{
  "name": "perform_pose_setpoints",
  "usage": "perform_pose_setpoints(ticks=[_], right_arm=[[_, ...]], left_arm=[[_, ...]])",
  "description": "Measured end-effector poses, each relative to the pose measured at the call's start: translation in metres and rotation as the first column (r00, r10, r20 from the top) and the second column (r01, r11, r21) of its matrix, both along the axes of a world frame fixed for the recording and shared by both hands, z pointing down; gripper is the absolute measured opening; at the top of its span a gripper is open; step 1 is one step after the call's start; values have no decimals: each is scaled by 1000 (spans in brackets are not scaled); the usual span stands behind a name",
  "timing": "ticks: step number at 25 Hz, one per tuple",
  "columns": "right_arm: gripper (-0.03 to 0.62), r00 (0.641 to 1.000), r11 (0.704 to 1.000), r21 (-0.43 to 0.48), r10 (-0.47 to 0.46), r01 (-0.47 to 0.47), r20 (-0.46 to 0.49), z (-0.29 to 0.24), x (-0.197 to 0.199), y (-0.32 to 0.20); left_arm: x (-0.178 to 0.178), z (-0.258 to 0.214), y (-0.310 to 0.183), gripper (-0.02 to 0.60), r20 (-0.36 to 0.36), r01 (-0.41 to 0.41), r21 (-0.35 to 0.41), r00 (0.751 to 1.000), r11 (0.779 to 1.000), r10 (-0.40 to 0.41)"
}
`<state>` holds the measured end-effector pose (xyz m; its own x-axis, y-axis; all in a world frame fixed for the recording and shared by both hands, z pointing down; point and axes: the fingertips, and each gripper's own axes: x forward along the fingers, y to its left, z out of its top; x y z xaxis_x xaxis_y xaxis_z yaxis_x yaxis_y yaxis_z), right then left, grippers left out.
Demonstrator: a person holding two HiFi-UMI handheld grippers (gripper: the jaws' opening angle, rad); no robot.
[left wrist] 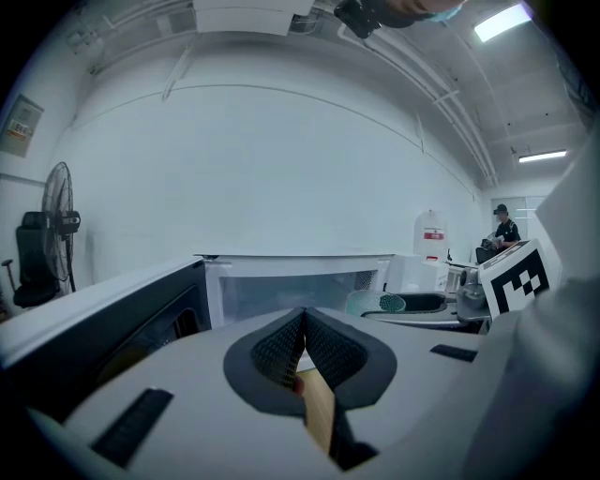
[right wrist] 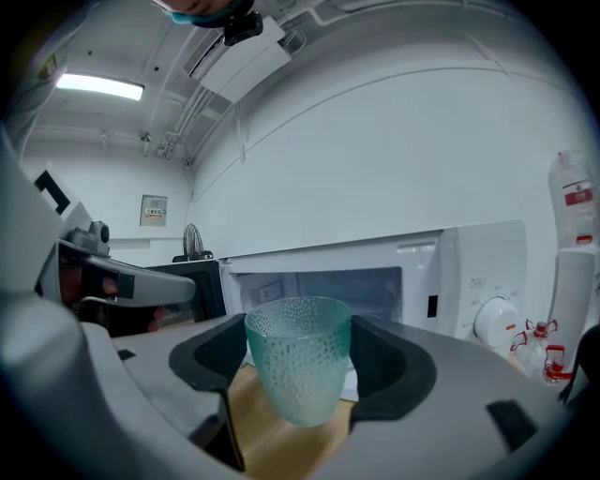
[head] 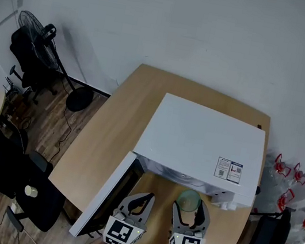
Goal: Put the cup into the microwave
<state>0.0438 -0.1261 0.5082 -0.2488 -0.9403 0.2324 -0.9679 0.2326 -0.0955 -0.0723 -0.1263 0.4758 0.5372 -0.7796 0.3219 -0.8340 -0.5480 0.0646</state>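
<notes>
A pale green dimpled glass cup (right wrist: 300, 367) hangs above the wooden table, held between the dark pads of my right gripper (right wrist: 302, 361), which is shut on it. From the head view the cup (head: 189, 201) sits just in front of the white microwave (head: 201, 142), whose door (head: 109, 193) swings open to the left. The lit cavity (right wrist: 323, 286) shows straight ahead of the cup. My left gripper (left wrist: 302, 349) is shut with nothing between its pads, beside the open door (left wrist: 103, 328); the head view shows the left gripper (head: 137, 203) left of the right gripper (head: 191, 210).
The microwave stands on a wooden table (head: 109, 134) against a white wall. Its control dial (right wrist: 494, 322) lies right of the cavity. Black chairs (head: 9, 172) and a standing fan (head: 36, 34) are on the floor to the left; a chair and bottles (head: 288, 183) to the right.
</notes>
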Motion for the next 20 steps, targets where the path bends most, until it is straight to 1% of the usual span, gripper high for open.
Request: perform_pose_setpoints(ticks=[9,20], right_arm=[[350,1000,1000,9,-10,10,-4,6,-8,-32],[350,1000,1000,-5,10,-10,15,27,-7,-67]], left_arm=[[1,10,-21,23,-2,-14,-13,1000,1000,14],[2,26,-44,23,3,-22,-41,1000,999,22]])
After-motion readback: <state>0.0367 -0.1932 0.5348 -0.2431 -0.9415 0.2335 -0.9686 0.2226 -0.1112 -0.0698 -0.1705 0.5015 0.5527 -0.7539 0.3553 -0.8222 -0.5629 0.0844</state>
